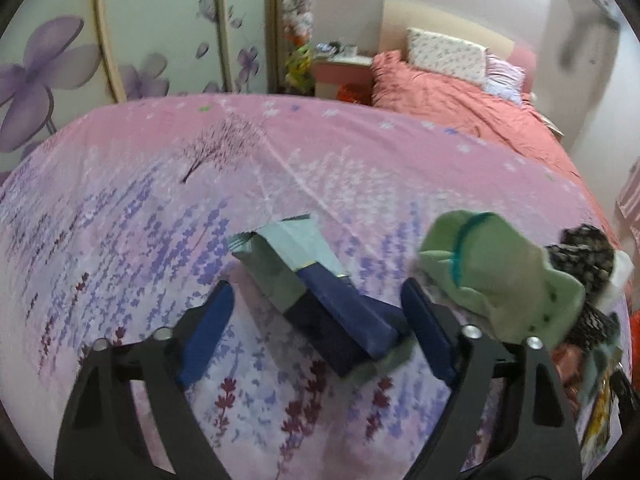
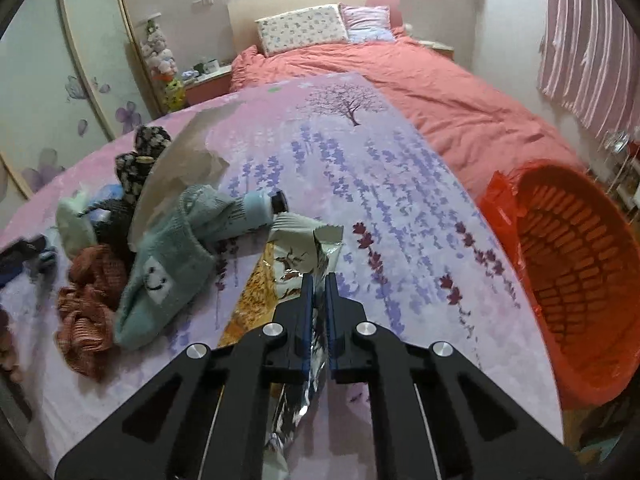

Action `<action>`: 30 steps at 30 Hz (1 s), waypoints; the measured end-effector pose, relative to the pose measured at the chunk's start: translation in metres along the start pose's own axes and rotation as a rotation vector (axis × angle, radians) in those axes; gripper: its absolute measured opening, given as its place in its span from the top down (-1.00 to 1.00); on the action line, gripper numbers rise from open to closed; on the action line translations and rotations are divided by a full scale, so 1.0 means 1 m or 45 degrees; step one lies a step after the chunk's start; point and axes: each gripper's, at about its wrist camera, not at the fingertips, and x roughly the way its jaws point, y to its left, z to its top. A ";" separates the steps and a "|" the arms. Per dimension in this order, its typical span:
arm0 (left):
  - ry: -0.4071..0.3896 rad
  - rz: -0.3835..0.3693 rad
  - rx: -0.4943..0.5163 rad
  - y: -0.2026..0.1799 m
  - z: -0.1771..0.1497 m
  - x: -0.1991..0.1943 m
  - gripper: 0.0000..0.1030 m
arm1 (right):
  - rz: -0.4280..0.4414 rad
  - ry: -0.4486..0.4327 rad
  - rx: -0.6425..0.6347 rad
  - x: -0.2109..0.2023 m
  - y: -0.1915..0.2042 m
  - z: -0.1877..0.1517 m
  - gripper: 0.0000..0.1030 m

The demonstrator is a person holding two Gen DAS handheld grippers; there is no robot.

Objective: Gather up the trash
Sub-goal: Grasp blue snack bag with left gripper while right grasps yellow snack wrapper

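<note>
A box (image 1: 280, 264) with a pale green end and a dark blue end lies on the pink and lavender bedsheet (image 1: 120, 200). My left gripper (image 1: 318, 287) stands open around it, one blue pad on each side, and the left pad is clearly apart from the box. In the right wrist view my right gripper (image 2: 319, 280) is shut on a crumpled silver and orange foil wrapper (image 2: 296, 256), which runs from the sheet up between the pads. A pale blue tube with a black cap (image 2: 260, 208) lies just beyond the wrapper.
A red laundry basket with a red liner (image 2: 580, 264) stands off the bed's right edge. A teal sock (image 2: 168, 276), a rust-coloured sock (image 2: 88, 300), dark patterned socks (image 2: 136, 160) and a white paper bag (image 2: 180, 156) lie piled at the left. A green sock (image 1: 492, 268) lies beside my left gripper.
</note>
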 end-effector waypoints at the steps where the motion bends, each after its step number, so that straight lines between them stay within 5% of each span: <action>1: 0.017 -0.008 -0.019 0.003 0.001 0.004 -0.45 | 0.034 0.007 0.038 -0.002 -0.004 0.001 0.77; 3: 0.048 -0.023 -0.042 0.006 0.002 0.012 -0.11 | 0.096 0.010 0.111 -0.008 -0.012 0.002 0.48; 7: 0.047 -0.053 -0.011 0.002 0.001 0.016 0.08 | 0.120 0.023 0.111 -0.010 -0.005 0.000 -0.12; 11: 0.037 -0.125 0.058 -0.008 -0.003 0.015 0.14 | 0.073 0.036 0.034 -0.003 0.012 -0.007 -0.12; 13: 0.032 -0.174 0.120 -0.014 -0.010 0.011 0.16 | 0.044 0.025 -0.057 -0.003 0.024 -0.011 0.35; 18: 0.027 -0.259 0.296 -0.026 -0.037 -0.007 0.16 | -0.035 -0.028 -0.159 -0.005 0.029 -0.003 0.55; 22: 0.032 -0.238 0.344 -0.027 -0.048 -0.013 0.16 | -0.112 -0.052 -0.132 0.004 0.019 0.006 0.57; 30: 0.020 -0.176 0.314 -0.028 -0.054 -0.012 0.10 | -0.028 0.007 -0.064 0.011 0.004 0.007 0.32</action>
